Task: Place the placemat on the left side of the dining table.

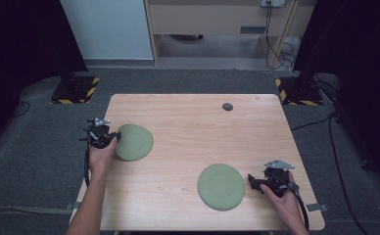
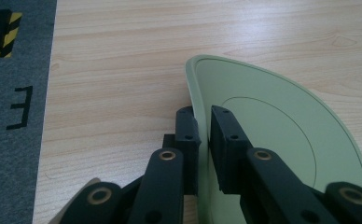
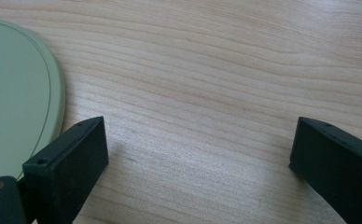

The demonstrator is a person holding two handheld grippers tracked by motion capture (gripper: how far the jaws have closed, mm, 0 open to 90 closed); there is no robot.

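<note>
Work in hand: the left gripper (image 1: 110, 141) holds the left-hand round, flat, pale green plate (image 1: 134, 142) by its rim, with a second round pale green plate (image 1: 221, 186) lying near the table's front right. I judge the step to be lifting or carrying the held plate, perhaps toward the other one.

Left gripper state: in the left gripper view its two black jaws are nearly together, one on each face of the rim of that plate (image 2: 281, 121), pinching it. A thin sliver of light shows beside one pad, so the grip looks light rather than firm.

Held plate, place: at the left side of the light wooden table (image 1: 193, 122), close to its left edge. In the left gripper view it stands tilted, its near edge raised off the wood.

Right gripper state: the right gripper (image 1: 254, 181) has its jaws spread wide with bare wood between them, holding nothing. It sits just beside the second plate's right edge, whose rim (image 3: 25, 93) shows next to one jaw in the right gripper view.

How to do it well: tighten the pinch before raising the plate further, since a hold this near the rim lets a flat plate swing or slip. Keep the wrist steady and the move slow.

Watch for: the far edge dragging on the wood, and the small dark round disc (image 1: 227, 106) near the back edge, well clear of both plates.
</note>
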